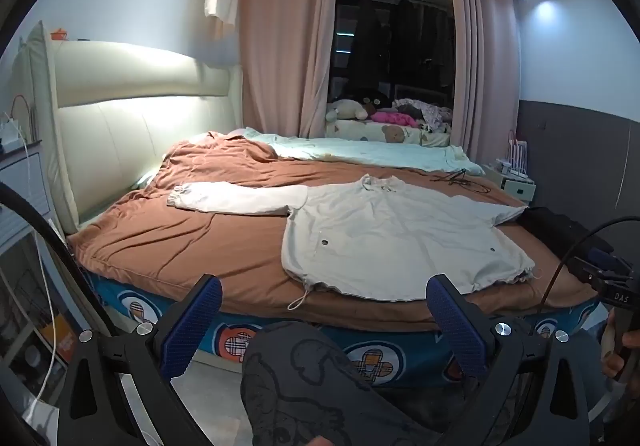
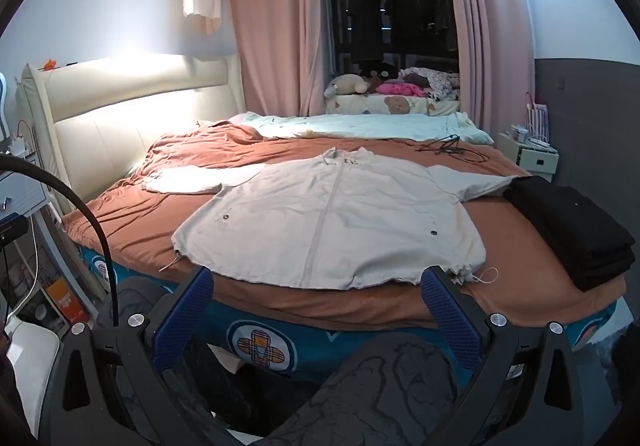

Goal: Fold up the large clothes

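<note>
We see one pale jacket [image 2: 328, 222] spread flat, front up, on the brown sheet [image 2: 132, 222] of the bed [image 1: 360, 358], its hem at the near edge. Both sleeves lie out to the sides. We count two dark snaps on its front and two drawstring ends at the hem, one at each corner. No writing shows on it.

Just right of the jacket sits one stack of folded black clothes [image 2: 576, 234], touching the right sleeve's end. Beyond the jacket lie a tangle of black cord [image 2: 452, 148] and one pale green quilt [image 2: 372, 126].

Our left gripper [image 1: 324, 320] hangs before the bed's edge with its jaws wide and nothing between them. Our right gripper [image 2: 318, 310] does the same, jaws wide, short of the hem. In the left view the right gripper's body shows the letters "DAS" at the frame's right edge, the only writing we can read.

The bed's blue side bears round plaid-cross badges; whether they carry lettering we cannot tell. Patterned dark trouser knees [image 1: 312, 378] show below the jaws.
</note>
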Demonstrator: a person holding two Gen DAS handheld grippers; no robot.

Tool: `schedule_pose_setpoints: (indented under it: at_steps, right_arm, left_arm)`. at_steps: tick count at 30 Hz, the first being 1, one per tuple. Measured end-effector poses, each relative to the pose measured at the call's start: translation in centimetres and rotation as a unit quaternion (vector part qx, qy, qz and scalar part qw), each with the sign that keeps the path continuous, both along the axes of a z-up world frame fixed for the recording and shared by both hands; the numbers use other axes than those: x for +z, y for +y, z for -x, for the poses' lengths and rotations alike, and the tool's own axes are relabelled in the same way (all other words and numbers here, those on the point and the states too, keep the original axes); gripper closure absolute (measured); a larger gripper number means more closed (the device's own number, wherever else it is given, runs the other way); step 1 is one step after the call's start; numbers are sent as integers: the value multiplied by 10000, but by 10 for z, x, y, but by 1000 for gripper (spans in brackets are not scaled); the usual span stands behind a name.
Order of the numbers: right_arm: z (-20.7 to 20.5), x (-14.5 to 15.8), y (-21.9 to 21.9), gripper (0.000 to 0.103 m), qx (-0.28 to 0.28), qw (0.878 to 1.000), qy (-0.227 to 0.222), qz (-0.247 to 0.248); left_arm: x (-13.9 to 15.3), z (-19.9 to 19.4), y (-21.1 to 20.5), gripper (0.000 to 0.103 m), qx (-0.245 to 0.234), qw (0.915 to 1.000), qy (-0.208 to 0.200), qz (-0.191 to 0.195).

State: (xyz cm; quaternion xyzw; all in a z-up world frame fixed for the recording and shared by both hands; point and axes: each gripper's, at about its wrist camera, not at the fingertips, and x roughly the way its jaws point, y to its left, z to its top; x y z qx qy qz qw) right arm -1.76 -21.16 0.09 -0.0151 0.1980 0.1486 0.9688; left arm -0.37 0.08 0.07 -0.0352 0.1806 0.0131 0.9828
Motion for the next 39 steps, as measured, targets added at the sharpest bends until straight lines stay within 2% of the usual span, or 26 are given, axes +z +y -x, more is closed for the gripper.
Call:
schedule_pose_setpoints:
  at_steps: [1,7,9,17,39]
  right_arm:
    - [0,0,1,0,4,9999,-68,130]
    - [4,0,9,0,-4,9999,-51,97]
    - [5,0,11,0,-31,9999,-66,76]
    - [4,-2,14,0,-67,9997,-157,192]
    - [8,-2,6,0,26,9997,-196,110]
  left_arm:
    - [1,2,0,0,10,10000,-28,12]
    - [2,13,-5,0,1,10000,-32,-48]
    - [-5,4,3,0,-12,10000,43,28]
    - [-11,9,2,1,-25,10000,8,82]
    - [-3,9,8,0,-55,9999,17,151]
